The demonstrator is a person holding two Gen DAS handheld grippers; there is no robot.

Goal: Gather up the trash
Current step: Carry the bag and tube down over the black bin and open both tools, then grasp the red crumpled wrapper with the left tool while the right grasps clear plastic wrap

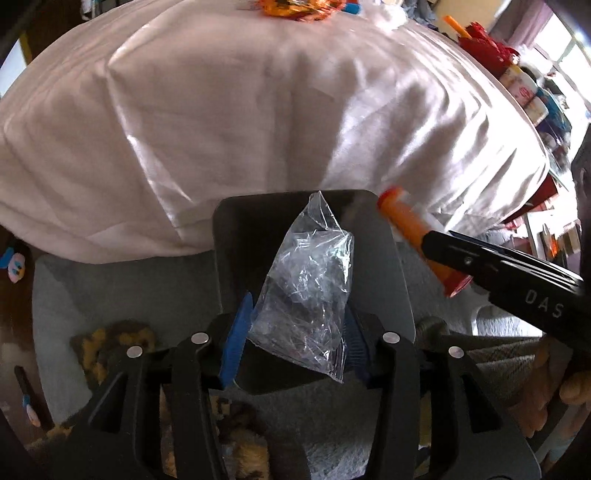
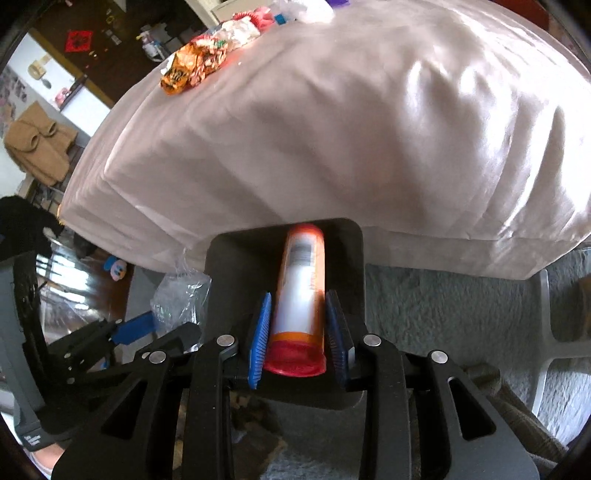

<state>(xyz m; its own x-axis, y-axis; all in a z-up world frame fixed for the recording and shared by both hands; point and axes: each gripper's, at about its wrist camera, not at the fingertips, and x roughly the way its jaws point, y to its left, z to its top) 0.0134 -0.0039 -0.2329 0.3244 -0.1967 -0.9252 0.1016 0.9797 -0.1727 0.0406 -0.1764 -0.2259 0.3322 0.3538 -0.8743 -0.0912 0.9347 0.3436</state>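
My left gripper [image 1: 295, 332] is shut on a crumpled clear plastic bag [image 1: 308, 288], which stands up between the blue pads. My right gripper [image 2: 300, 332] is shut on an orange and white tube with a red cap [image 2: 301, 295], held lengthwise. The tube [image 1: 413, 225] and the right gripper's black finger also show at the right of the left wrist view. The bag [image 2: 181, 299] and the left gripper [image 2: 125, 332] show at the lower left of the right wrist view. Both grippers are side by side below the near edge of a table with a pinkish white cloth [image 1: 240, 110].
An orange crumpled wrapper [image 2: 192, 66] lies on the cloth at the far side, with more wrappers and small items [image 2: 240, 29] behind it. It also shows in the left wrist view [image 1: 295, 7]. Red items and cups [image 1: 517, 81] stand at the far right. Grey carpet [image 2: 443, 314] lies below.
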